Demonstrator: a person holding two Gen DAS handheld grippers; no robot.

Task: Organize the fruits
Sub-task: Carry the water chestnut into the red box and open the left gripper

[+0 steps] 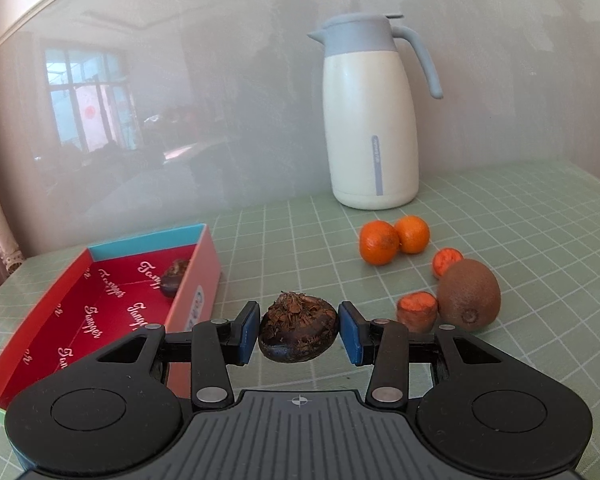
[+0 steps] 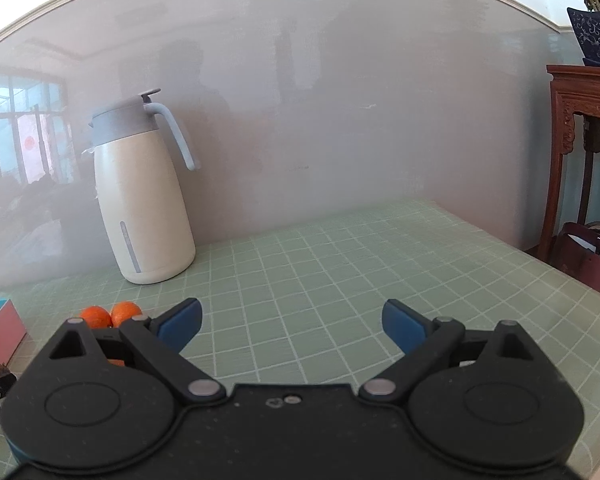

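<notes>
Just left of the left claw point(image 1: 298, 330), clamped on a dark chestnut-like fruit point(image 1: 298, 330), lay the red box point(image 1: 112, 300); right claw point(image 2: 292, 322) gaped empty.

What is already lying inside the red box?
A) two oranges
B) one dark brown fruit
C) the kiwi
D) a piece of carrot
B: in the left wrist view, one dark brown fruit lies in the red box, while the oranges and the kiwi lie on the table.
</notes>
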